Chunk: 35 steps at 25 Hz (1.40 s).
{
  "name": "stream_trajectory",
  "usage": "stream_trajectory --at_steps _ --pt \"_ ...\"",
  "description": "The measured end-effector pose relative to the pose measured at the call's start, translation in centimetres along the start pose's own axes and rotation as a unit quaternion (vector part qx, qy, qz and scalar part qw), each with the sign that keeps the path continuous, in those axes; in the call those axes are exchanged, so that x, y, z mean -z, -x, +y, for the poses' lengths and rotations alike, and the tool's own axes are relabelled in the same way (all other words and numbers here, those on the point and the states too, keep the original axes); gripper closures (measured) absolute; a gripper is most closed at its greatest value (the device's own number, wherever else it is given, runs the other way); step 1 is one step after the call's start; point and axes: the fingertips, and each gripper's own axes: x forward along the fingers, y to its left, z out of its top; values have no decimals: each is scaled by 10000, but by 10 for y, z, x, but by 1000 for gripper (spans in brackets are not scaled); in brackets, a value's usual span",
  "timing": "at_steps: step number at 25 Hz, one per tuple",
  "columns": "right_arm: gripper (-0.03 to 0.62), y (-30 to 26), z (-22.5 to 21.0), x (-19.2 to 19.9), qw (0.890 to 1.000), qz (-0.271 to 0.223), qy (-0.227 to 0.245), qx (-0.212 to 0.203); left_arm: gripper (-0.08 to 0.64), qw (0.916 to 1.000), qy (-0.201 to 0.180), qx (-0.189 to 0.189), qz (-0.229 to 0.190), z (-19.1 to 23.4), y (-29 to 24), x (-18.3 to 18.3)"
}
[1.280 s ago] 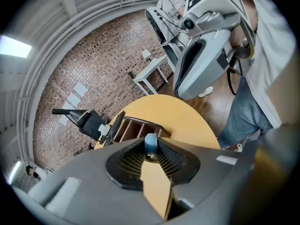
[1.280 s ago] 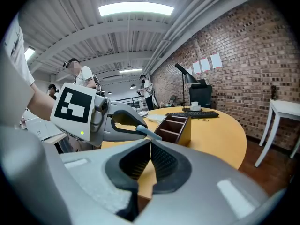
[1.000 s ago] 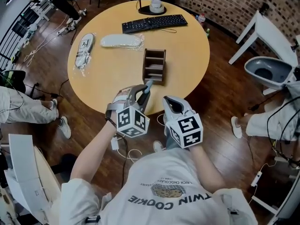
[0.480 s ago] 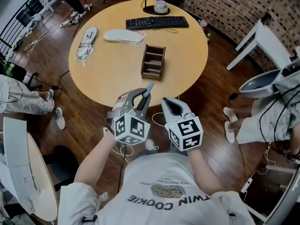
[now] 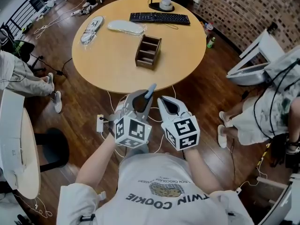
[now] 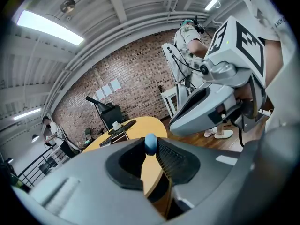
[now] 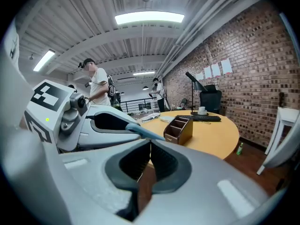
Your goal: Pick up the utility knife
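A utility knife with a pale blue body sticks out of my left gripper (image 5: 142, 102), which is shut on it; its tip (image 5: 150, 91) points toward the round wooden table (image 5: 108, 74). The same blue end (image 6: 150, 143) shows between the dark pads in the left gripper view. From the right gripper view the knife (image 7: 143, 131) pokes out of the left gripper at the left. My right gripper (image 5: 168, 106) is held beside the left one, jaws shut with nothing in them (image 7: 148, 146). Both grippers hang over the wooden floor, short of the table's near edge.
On the table stand a brown desk organizer (image 5: 148, 52), a black keyboard (image 5: 160, 18), a white cup (image 5: 166, 3) and two wrapped packages (image 5: 125, 27) (image 5: 92, 23). A power strip (image 5: 100, 123) and cables lie on the floor. Seated people are at left (image 5: 18, 74) and right (image 5: 272, 107).
Both grippers have drawn back from the table's edge toward the person, the knife still in the left one. The left gripper has rolled a little. The table now lies farther off.
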Motion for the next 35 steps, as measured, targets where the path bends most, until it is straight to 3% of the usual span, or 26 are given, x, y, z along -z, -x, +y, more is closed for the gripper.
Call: stream_trajectory --at_steps 11,19,28,35 --pt "591 93 -4 31 9990 -173 96 -402 486 9979 454 -448 126 -94 34 -36" --pt "591 137 16 44 9963 -201 103 -831 486 9915 925 -891 202 -134 73 -56" --pt "591 161 68 55 9935 -148 75 -1122 486 9807 1502 -1231 235 -142 134 -38" --pt "591 178 124 64 9936 -138 158 -1108 486 9666 2184 -1336 -83 -155 193 -18"
